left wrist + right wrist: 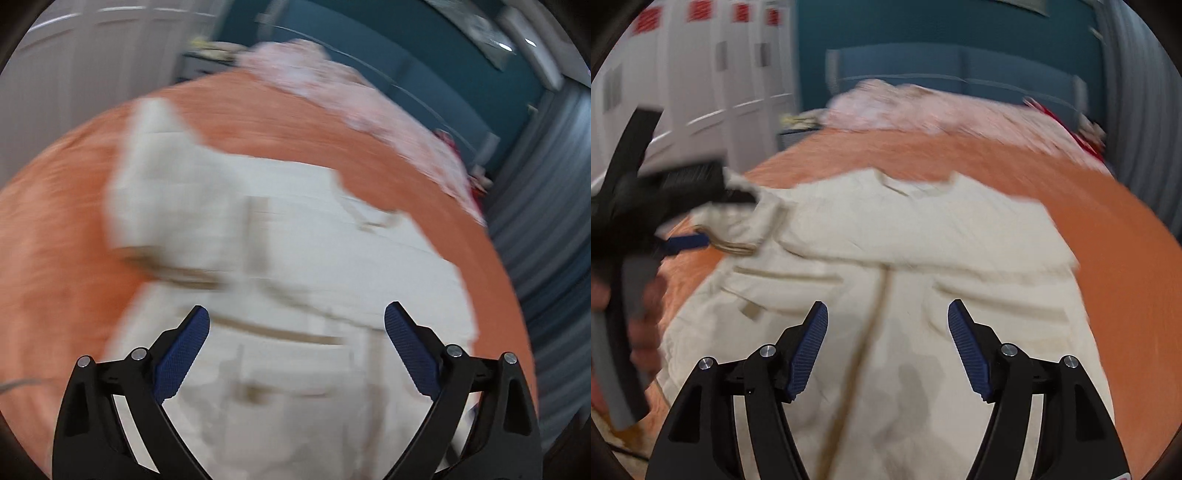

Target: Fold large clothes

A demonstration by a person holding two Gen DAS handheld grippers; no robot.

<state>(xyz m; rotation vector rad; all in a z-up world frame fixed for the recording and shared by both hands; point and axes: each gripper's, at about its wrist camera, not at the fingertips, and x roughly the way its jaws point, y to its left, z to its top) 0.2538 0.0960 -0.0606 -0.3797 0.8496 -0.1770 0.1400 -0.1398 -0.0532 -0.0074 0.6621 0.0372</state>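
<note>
Nearby, pink bedding behind jacket.

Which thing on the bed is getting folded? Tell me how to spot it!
Find the big bed with the orange cover. The cream jacket lies spread flat in the middle of it, with a dark line down its front and pockets on both sides. The only other cloth is a crumpled pink heap at the far end by the blue headboard; the jacket is pale, plain and nearest.
</note>
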